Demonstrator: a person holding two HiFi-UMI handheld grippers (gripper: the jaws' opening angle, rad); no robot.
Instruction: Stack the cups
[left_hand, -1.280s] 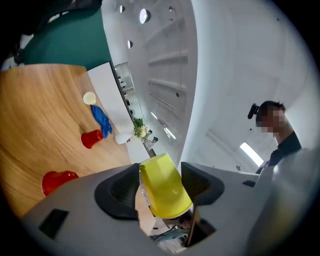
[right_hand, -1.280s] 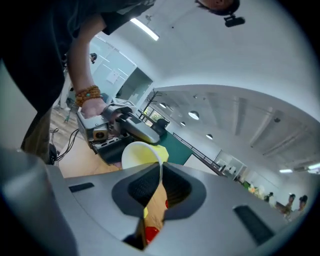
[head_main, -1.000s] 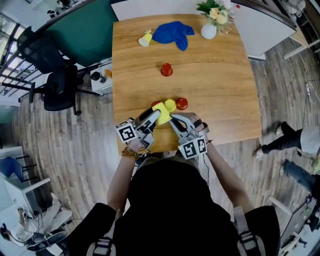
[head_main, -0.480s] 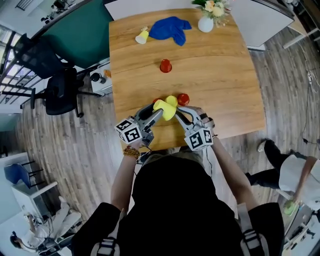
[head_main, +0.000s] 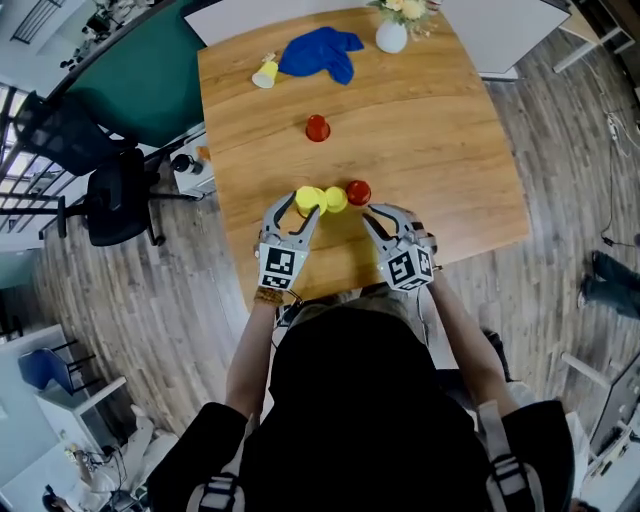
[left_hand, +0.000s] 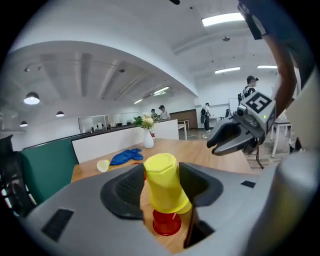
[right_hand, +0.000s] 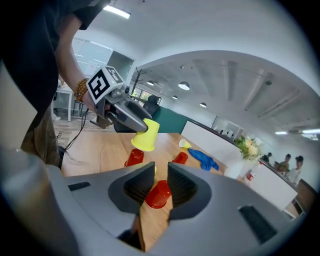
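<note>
**Reader:** What does the left gripper (left_hand: 161, 184) carry?

**Legend:** Its pads are closed on an inverted yellow cup (right_hand: 146, 139). The cup is held tilted over an inverted red cup (left_hand: 166, 223), which stands on the wooden table (head_main: 440, 150) near the front edge. Whether the yellow rim touches the red cup cannot be told.

**Reader:** And the right gripper (right_hand: 160, 184)?

**Legend:** Its jaws stand partly apart and have just been opening. A second red cup (right_hand: 158, 196), inverted on the table, shows in the gap between them. The pads do not visibly press on it.

**Reader:** Where are the remaining cups?

**Legend:** A second yellow cup (head_main: 336, 199) sits on the table between the two grippers, just beside the second red cup. A third red cup (head_main: 317, 128) stands alone farther back, near mid-table. A pale yellow cup (head_main: 264, 74) lies on its side toward the far edge, just beside a blue cloth (head_main: 315, 55). A white vase of flowers (head_main: 391, 36) stands to the right of the cloth.
</note>
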